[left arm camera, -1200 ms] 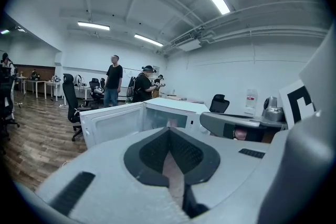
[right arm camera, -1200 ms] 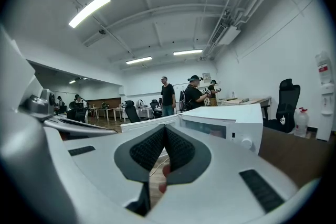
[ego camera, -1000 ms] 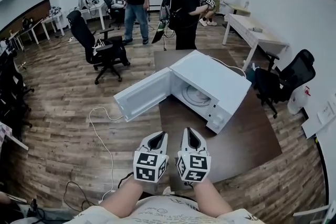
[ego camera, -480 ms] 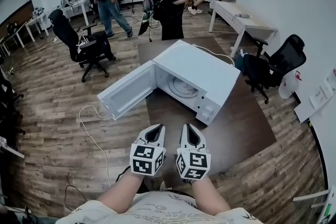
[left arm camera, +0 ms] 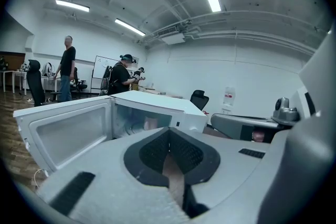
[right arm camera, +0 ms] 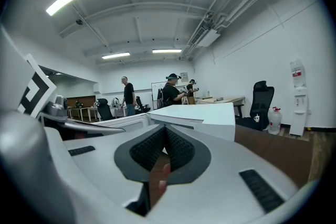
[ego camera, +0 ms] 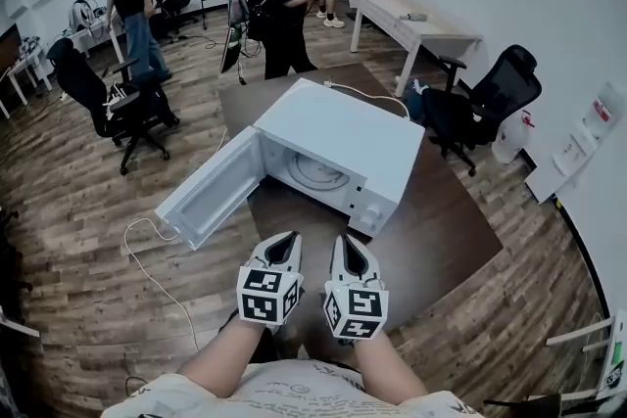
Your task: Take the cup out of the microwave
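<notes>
Head view, microwave [ego camera: 343,130] shifted leftward since earlier, left tool [ego camera: 286,237] and right tool [ego camera: 348,239] unmoved, both pressed together.

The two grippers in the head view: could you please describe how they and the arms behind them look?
The left gripper and right gripper match: pale grey tapered shells with black ribbed pads inside, each carrying a white cube printed with black square markers. No cables show. The forearms have no sleeves over them; the person wears a light patterned shirt.
</notes>
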The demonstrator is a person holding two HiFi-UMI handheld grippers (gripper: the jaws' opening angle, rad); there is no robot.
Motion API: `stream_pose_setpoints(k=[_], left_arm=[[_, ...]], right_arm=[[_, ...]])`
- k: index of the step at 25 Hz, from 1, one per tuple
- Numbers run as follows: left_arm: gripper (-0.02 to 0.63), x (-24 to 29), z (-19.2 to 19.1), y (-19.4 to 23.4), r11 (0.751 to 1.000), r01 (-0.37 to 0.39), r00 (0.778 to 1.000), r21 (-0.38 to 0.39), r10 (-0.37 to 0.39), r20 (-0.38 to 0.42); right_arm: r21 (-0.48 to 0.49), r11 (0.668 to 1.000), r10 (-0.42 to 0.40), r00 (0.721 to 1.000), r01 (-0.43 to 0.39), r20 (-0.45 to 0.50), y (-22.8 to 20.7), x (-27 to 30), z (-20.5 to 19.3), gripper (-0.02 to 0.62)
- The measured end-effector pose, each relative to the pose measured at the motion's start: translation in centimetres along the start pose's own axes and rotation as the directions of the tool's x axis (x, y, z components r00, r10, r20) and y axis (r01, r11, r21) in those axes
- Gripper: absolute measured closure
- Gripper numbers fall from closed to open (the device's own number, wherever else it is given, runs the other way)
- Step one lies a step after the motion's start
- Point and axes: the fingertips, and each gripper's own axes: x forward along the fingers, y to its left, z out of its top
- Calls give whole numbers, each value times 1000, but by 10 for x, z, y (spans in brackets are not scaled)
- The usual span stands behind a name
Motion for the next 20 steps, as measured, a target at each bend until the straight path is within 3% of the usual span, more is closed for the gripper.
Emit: stream_pose_setpoints(k=[7, 20], left_arm=[[592, 36, 17, 14, 995, 92, 996, 33, -91, -15], [592, 88, 28, 37, 972, 231, 972, 49, -228, -59]], right_arm=[[16, 993, -115, 993, 115, -11, -11, 22, 1, 579], [15, 969, -246, 969, 247, -28, -18, 50, 4, 579]])
